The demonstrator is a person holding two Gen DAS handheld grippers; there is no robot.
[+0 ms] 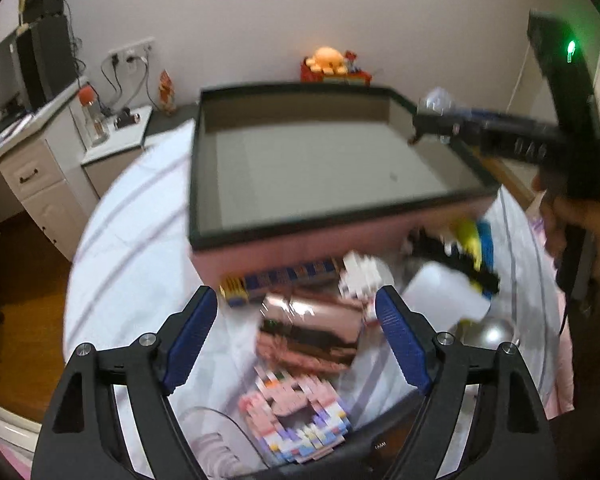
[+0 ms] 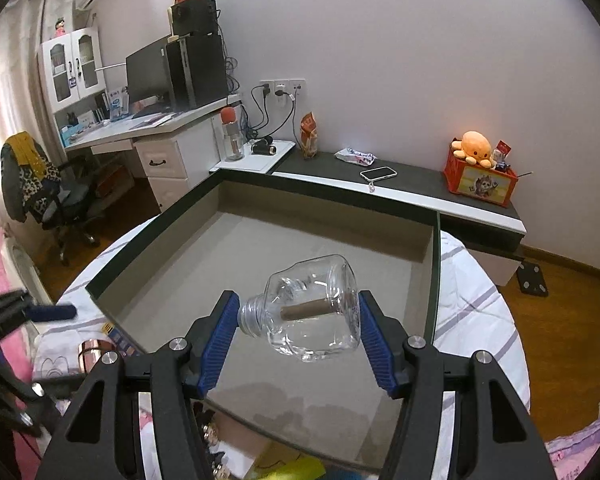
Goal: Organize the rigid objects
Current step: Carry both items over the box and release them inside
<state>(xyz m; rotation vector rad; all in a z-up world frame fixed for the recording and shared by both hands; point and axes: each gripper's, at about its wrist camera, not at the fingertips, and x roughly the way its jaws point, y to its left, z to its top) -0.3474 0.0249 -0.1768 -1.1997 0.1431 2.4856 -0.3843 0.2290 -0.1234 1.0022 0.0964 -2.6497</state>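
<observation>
**Bottle over the box, left jaws open above the pile**

The left gripper (image 1: 295,336) hangs wide open and empty over a shiny rose-gold rectangular tin (image 1: 312,332), seemingly choosing its next pick. The right gripper (image 2: 295,336) clamps a clear plastic bottle (image 2: 316,308) sideways above the large dark-rimmed cardboard box (image 2: 147,248), likely for dropping in.

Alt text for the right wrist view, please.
The right claw holds a clear glass bottle sideways between its blue pads, over a large, bare dark-rimmed tray on a striped bedsheet; a desk stands behind.
</observation>
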